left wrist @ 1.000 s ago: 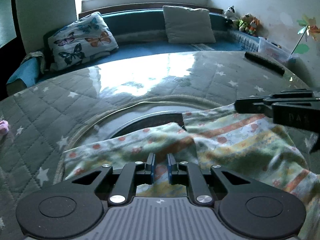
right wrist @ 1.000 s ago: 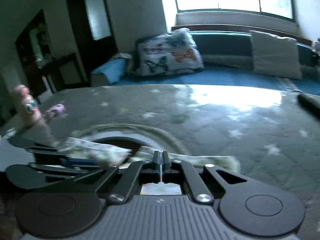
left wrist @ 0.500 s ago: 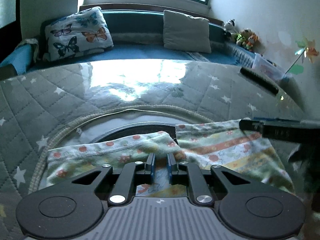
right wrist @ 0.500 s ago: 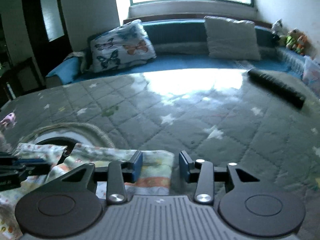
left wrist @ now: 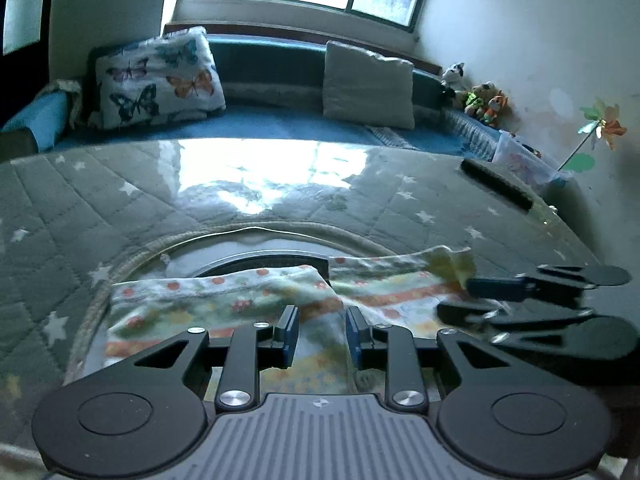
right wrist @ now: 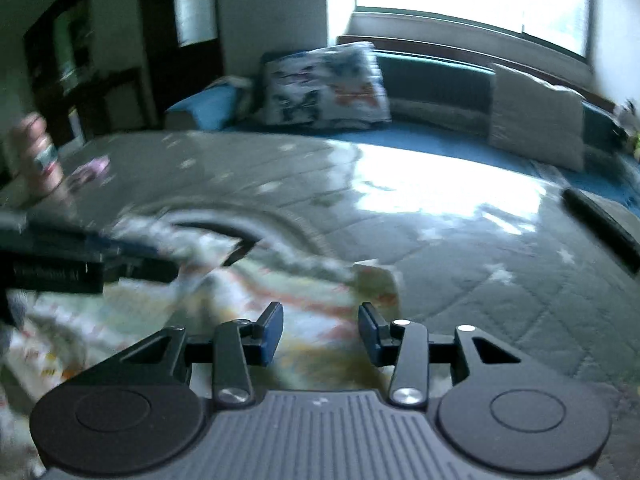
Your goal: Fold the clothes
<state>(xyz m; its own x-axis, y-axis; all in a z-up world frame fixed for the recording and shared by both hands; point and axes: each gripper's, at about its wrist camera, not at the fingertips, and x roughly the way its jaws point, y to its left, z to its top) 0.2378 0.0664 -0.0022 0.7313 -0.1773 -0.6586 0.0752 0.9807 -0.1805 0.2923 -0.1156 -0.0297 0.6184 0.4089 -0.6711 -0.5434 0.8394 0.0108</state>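
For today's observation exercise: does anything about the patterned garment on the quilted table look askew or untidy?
Yes. The patterned garment is not folded square: one layer overlaps the other at a slant, and its far right corner curls up off the quilted table cover. Both tools, left and right, stand open above it.

- Support surface: table [left wrist: 100, 200] covered in a grey quilted cloth with white stars; glossy, window glare on its far half.
- Round cut-out ring [left wrist: 280, 232] in the cloth near centre.
- Patterned garment [left wrist: 224, 300] lies flat across the ring.
- Dark elongated object [left wrist: 496, 184] at far right edge; identity unclear.
- Small pink item [right wrist: 90, 168] at left; blurred.
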